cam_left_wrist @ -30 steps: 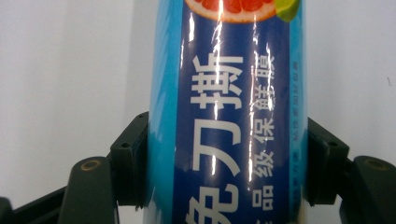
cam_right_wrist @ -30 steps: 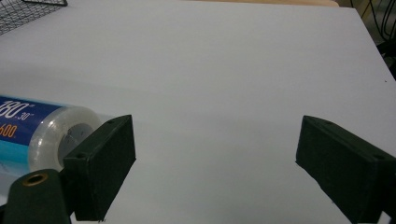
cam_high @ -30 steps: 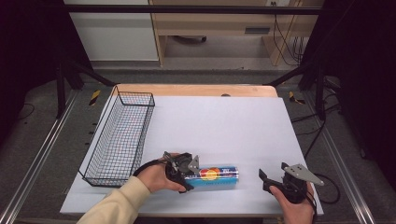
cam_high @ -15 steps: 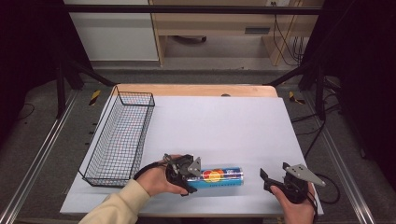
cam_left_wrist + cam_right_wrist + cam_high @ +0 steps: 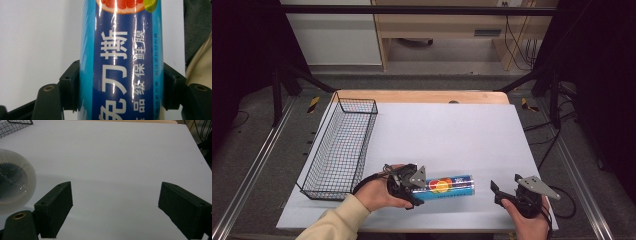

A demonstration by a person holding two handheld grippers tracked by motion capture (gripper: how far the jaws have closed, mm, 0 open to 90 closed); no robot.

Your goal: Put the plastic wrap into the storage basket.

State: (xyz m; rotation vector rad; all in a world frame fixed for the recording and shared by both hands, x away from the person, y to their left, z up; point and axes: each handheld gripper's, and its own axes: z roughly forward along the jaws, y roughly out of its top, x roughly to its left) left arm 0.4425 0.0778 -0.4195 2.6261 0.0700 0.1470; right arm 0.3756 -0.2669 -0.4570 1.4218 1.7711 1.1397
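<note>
My left fingers are pinched on the blue roll of cling film, one pad flat against each flank near its end, so that in the left gripper view the roll runs straight away from me between them, with its white lettering and the fruit picture further up. Compared with a second ago, the roll has swung a little in the high view: its far end now sits slightly further from me and the whole tube lies a touch more askew on the white tabletop, which I read as my grip having taken hold and begun to shift it rather than merely resting on it. From above, my left gripper holds the roll's left end, while the rest of the roll stretches rightward toward my right gripper, apart from it. My right fingers stand spread wide with nothing but bare tabletop between them; the roll's clear end cap shows just to their left. The wire basket waits at the left edge of the tabletop, well apart from the roll, and I judge it the likely destination.
</note>
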